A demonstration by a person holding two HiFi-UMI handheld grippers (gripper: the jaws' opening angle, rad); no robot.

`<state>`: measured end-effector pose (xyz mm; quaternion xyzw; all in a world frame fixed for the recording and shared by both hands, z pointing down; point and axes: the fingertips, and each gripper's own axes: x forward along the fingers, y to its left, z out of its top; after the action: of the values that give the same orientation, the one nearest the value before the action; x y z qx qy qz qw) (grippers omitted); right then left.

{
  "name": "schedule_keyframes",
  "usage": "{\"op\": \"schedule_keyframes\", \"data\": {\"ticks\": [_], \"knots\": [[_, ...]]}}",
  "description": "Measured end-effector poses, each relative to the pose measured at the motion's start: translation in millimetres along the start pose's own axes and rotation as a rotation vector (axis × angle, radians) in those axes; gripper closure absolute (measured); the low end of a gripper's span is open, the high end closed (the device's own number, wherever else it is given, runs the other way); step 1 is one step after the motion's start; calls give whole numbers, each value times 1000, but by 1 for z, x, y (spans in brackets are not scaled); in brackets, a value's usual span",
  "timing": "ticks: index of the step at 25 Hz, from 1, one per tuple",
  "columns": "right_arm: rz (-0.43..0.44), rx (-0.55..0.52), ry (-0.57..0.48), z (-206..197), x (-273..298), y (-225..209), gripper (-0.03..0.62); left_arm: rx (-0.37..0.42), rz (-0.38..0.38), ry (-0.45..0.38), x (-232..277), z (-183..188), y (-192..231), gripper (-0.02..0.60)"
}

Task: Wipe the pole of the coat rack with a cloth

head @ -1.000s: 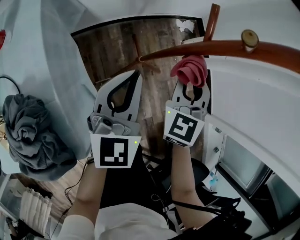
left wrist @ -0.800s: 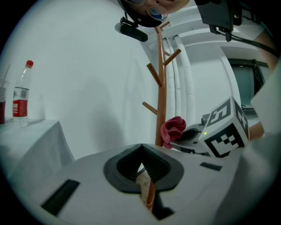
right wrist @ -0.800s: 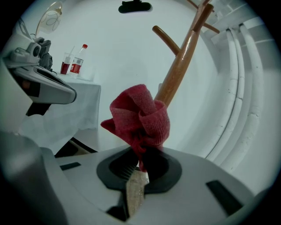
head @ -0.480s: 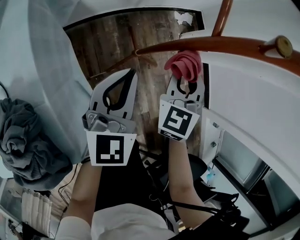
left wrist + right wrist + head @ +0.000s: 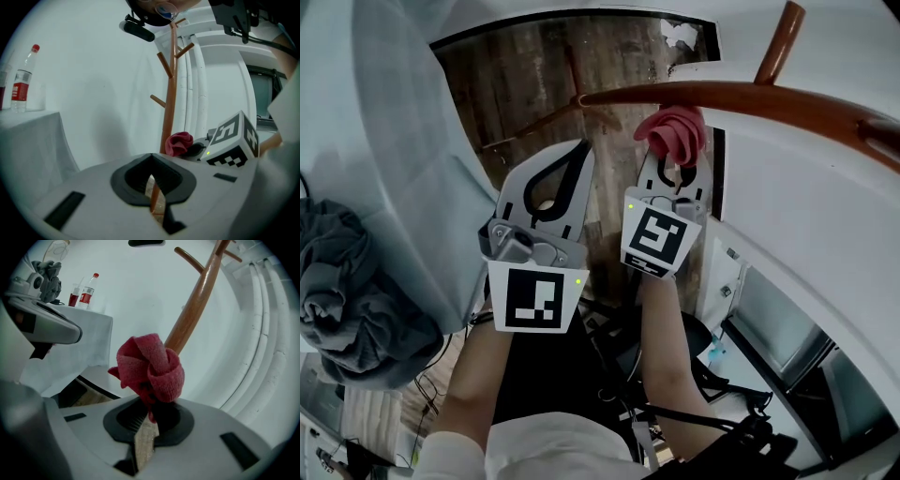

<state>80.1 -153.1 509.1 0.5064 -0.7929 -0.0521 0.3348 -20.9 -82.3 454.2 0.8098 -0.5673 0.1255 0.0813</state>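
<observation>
The brown wooden pole (image 5: 750, 94) of the coat rack runs across the top of the head view, down to its base legs (image 5: 530, 127) on the floor. A red cloth (image 5: 673, 131) is bunched up and pressed against the pole's near side. My right gripper (image 5: 674, 161) is shut on the cloth. In the right gripper view the cloth (image 5: 150, 366) bulges out of the jaws, with the pole (image 5: 194, 305) right behind it. My left gripper (image 5: 574, 155) hangs left of the cloth, away from the pole, shut and holding nothing. The left gripper view shows the pole (image 5: 168, 108) and cloth (image 5: 179, 143) ahead.
Pegs (image 5: 780, 42) stick out of the pole to the right of the cloth. A white-draped table (image 5: 384, 141) stands at the left with a grey bundle of fabric (image 5: 347, 291) and a bottle (image 5: 21, 79). White wall and pipes (image 5: 262, 348) lie behind the rack.
The right gripper has slid the cloth along the pole, away from the pegs and toward the base. The round knob on the pole has left the view. The left gripper kept alongside.
</observation>
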Motion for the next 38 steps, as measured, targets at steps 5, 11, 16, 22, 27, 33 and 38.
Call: {"op": "schedule_keyframes", "data": {"ticks": [5,11,16,22,27,33,38], "knots": [[13,-1,29,-14,9,13,548,-21,6,21,-1,-17,3,571],[43,-23,53,-25,21,22,548,-45,42,33,3,-31,18,571],[34,-31,74,-37,27,27,548,-67,50,48,4,-47,26,571],[49,-33,106,-48,36,34,548,-89,55,84,8,-62,28,571],[36,-33,114,-59,43,40,548,-90,34,94,11,-70,27,571],[58,-46,142,-77,54,51,548,-90,37,118,13,-75,33,571],[81,-24,157,-87,59,57,548,-106,45,126,14,-78,33,571]]}}
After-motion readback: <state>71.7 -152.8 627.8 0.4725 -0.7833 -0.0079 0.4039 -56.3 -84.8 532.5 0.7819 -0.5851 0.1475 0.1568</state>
